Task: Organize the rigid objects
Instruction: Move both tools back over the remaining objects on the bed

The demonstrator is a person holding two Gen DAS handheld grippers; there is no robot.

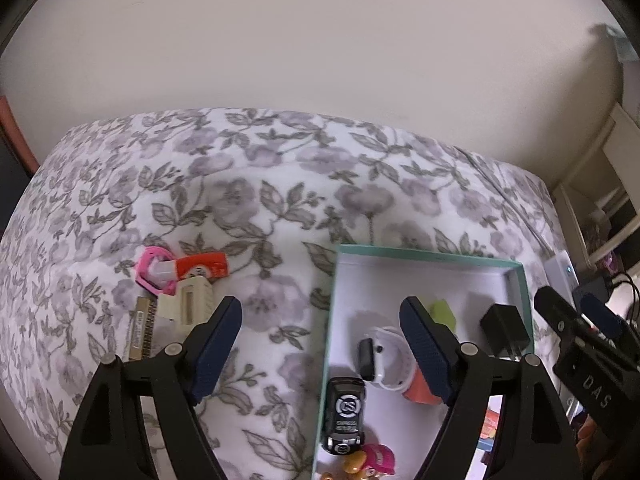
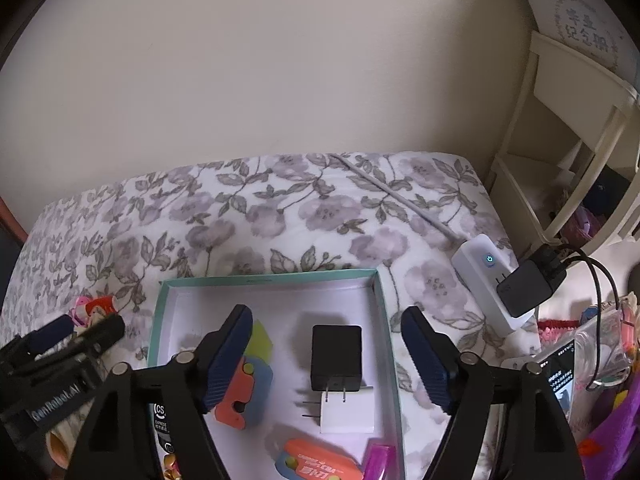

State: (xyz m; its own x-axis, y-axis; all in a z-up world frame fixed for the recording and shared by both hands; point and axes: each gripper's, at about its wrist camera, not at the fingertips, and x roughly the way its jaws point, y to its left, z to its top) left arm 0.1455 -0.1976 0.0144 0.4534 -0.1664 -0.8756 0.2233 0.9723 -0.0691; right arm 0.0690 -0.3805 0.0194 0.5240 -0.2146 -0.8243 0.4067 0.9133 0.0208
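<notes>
Both claws hang over a bed [image 1: 280, 184] with a grey-purple floral cover, and both are released, jaws spread wide with nothing pinched between them.

Left claw [image 1: 322, 344] sits low in its frame, straddling the left wall of the box [image 1: 424, 254], a teal-rimmed thing with a white inside. One finger is over the bedcover, the other over the box interior. Inside the box from this view: a black toy car [image 1: 344, 414] right along the left wall, a white watch [image 1: 384, 356] just above it, a black charger [image 1: 505, 330] near the right wall, and a bit of green peeking out behind the right finger. At the left of the frame, out on the cover, there's a little cluster: a pink ring [image 1: 150, 274], a red tube [image 1: 202, 266] touching it, and a beige block [image 1: 192, 300] just below those. The other claw pokes in at the right edge.

Right claw [image 2: 326, 356] hovers over the box's right half in its frame, with the right finger past the box wall over the cover. The black charger lies flat between the fingers, untouched, prongs pointing toward the camera. A white plug [image 2: 344, 412] lies just below it. An orange-and-blue piece [image 2: 244, 392] is partly behind the left finger. At the right, a white power strip [image 2: 478, 264] with a lit button rests on the bed edge.
</notes>
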